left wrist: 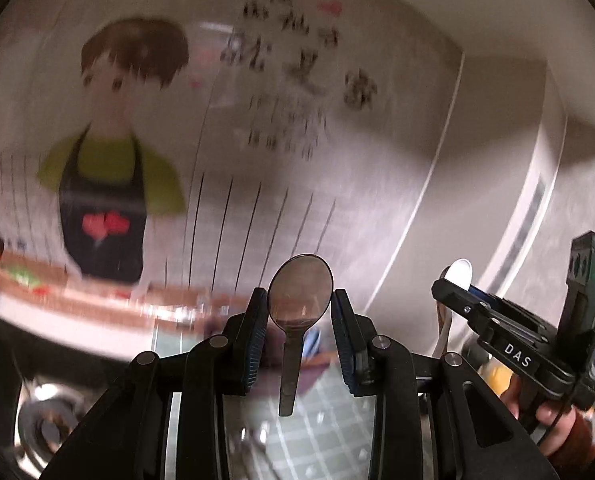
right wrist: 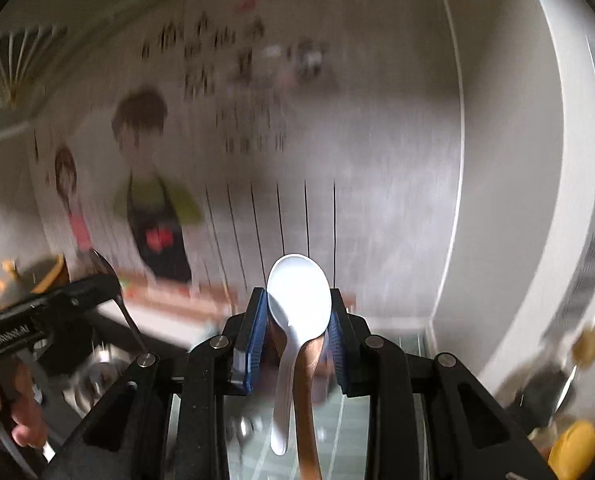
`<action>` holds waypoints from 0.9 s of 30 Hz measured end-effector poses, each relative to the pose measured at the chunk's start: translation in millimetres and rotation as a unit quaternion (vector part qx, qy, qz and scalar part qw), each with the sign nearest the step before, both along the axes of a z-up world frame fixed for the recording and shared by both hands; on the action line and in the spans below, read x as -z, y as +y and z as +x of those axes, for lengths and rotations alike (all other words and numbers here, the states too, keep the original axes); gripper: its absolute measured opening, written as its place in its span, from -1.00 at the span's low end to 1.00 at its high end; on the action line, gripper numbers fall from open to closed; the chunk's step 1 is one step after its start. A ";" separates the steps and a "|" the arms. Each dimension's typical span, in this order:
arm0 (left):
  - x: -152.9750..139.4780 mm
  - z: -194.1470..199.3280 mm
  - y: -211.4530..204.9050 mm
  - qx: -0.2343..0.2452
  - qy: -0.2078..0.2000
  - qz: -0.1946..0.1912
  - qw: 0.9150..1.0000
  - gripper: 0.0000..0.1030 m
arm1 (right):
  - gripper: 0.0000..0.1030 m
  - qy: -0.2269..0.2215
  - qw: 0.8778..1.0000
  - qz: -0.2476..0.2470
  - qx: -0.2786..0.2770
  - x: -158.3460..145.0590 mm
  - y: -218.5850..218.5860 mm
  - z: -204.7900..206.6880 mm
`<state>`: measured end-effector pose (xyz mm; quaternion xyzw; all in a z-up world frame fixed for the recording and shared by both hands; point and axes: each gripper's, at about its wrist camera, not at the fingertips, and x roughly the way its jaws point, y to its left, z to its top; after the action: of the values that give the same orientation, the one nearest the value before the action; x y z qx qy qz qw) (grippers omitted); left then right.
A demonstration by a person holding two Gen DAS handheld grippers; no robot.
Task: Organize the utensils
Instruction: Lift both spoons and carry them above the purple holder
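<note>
A metal spoon [left wrist: 300, 292] stands bowl-up between the pads of my left gripper [left wrist: 300, 295], its handle hanging down toward the camera. My right gripper [right wrist: 297, 294] is shut on a white ceramic spoon [right wrist: 297, 300], also bowl-up, and a brown handle [right wrist: 307, 392] hangs beside the white one. Each gripper shows in the other's view: the right gripper [left wrist: 463, 300] with the white spoon [left wrist: 459, 274] at the right, the left gripper [right wrist: 97, 286] with the metal spoon [right wrist: 104, 270] at the left. Both are raised in front of the wall.
A wall poster [left wrist: 109, 168] with cartoon figures and writing fills the background. A tall white appliance [right wrist: 569, 184] stands on the right. Below lie a green checked tablecloth [left wrist: 329, 432], a metal bowl [left wrist: 45, 420] at lower left and yellow things [right wrist: 573, 452] at lower right.
</note>
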<state>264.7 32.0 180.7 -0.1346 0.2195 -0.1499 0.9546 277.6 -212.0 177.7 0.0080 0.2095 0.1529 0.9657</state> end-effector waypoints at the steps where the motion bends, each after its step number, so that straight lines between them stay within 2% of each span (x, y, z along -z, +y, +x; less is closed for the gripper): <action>1: -5.0 6.1 0.9 0.001 -0.005 -0.004 1.000 -0.36 | -0.47 -0.013 1.000 0.003 0.004 -8.1 1.7 2.6; 4: -11.5 30.3 5.8 -0.006 -0.014 -0.020 1.000 -0.36 | -0.47 -0.044 0.999 0.002 0.019 -24.8 12.0 14.8; 7: -2.9 49.2 6.2 -0.012 -0.020 -0.016 1.000 -0.36 | -0.47 -0.049 0.998 -0.005 0.025 -21.0 25.9 33.1; 10: 16.2 70.3 5.4 -0.011 -0.011 -0.012 1.000 -0.35 | -0.47 -0.036 0.999 0.002 0.016 -4.4 34.6 51.6; 13: 38.4 92.7 5.2 -0.010 0.014 -0.016 1.000 -0.36 | -0.47 -0.009 1.000 0.009 0.011 20.8 41.7 74.8; 20: 81.0 128.3 6.1 -0.017 0.054 -0.001 0.998 -0.36 | -0.47 0.037 0.999 0.011 0.020 73.0 53.0 117.6; 27: 118.7 149.7 -1.3 -0.014 0.092 0.001 0.996 -0.35 | -0.47 0.052 0.998 -0.012 0.032 106.6 71.3 142.5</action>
<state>414.4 30.7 62.0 -0.1503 0.3047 -0.1232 0.9324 420.0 -140.7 71.0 0.0107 0.2613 0.1182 0.9579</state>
